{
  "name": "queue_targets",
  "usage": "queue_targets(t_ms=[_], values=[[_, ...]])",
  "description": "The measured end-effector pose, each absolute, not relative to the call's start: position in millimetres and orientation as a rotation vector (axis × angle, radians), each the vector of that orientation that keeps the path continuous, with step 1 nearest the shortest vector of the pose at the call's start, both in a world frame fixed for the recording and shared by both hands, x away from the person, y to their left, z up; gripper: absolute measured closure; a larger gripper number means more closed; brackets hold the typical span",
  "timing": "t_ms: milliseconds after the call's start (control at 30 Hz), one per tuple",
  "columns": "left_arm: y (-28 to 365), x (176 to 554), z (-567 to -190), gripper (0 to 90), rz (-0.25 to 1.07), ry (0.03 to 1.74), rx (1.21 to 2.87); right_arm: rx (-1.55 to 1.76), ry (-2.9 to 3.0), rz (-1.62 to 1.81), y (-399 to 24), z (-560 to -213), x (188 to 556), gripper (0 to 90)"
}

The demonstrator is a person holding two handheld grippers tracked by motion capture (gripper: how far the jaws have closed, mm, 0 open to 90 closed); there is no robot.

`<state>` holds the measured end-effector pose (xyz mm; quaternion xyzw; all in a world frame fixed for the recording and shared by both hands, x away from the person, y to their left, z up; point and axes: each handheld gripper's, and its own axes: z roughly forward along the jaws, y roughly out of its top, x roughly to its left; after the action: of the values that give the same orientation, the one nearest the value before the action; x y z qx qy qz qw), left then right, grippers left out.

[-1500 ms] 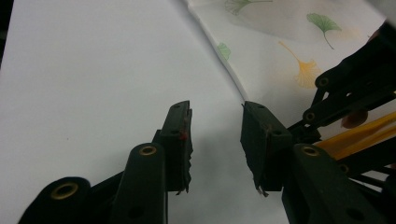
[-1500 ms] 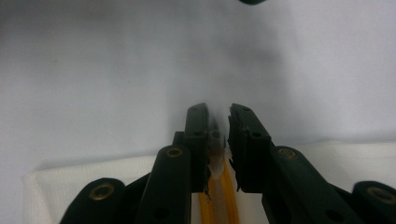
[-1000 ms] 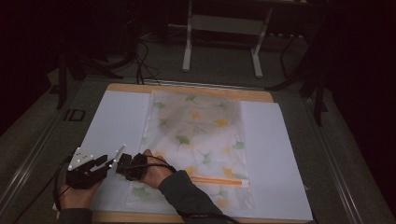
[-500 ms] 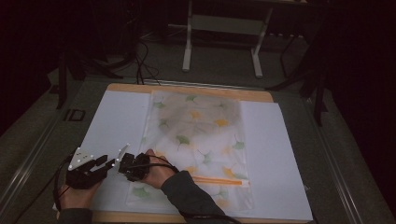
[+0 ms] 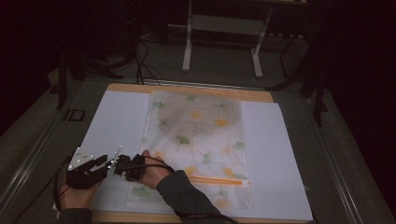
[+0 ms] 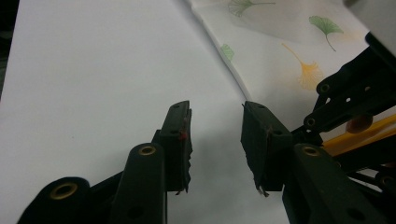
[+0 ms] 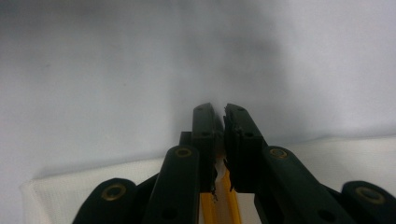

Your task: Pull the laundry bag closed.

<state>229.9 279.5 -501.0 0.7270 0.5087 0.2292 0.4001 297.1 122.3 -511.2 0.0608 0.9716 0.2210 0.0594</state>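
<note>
**benchrat:** Since a second ago, what's moved? Looks near identical to me.

**me:** Barely anything. My right gripper (image 5: 122,164) has crept a touch further left, toward the left one, and its hand (image 5: 150,171) slid along with it. My left gripper (image 5: 95,162) hasn't budged, and the white cloth printed with green and yellow ginkgo leaves (image 5: 196,140) lies just as it did.

**benchrat:** Where's everything relative to that cloth?

**me:** It's spread flat down the middle of the big white sheet (image 5: 116,116) covering the wooden-edged table (image 5: 140,87). My right gripper is at the cloth's near left edge, with my sleeve (image 5: 184,198) crossing its near corner. My left gripper is just left of the cloth, over bare white sheet, tips close to the right one's. An orange strip (image 5: 217,180) lies across the cloth's near end, to the right of my right hand.

**benchrat:** Jaws?

**me:** Left ones (image 6: 215,135) are released, clear gap between the pads, nothing in it, with the white sheet underneath. The cloth's edge (image 6: 243,70) runs just beyond them, and my other gripper's black linkage (image 6: 348,98) pokes in beside it. Right ones (image 7: 220,140) are clenched nearly together, a sliver between the pads. White fabric (image 7: 70,186) sits under them and something yellow-orange (image 7: 224,203) shows low between the arms, but I can't tell whether they've actually pinched anything.
</note>
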Motion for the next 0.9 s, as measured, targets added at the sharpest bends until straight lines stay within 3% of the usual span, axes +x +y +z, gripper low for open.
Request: queue_targets(t_ms=[900], values=[[281, 230, -502, 62.8, 0.580, 1.294, 1.839, 0.232, 2.909, 0.711, 100, -498, 296, 81.6]])
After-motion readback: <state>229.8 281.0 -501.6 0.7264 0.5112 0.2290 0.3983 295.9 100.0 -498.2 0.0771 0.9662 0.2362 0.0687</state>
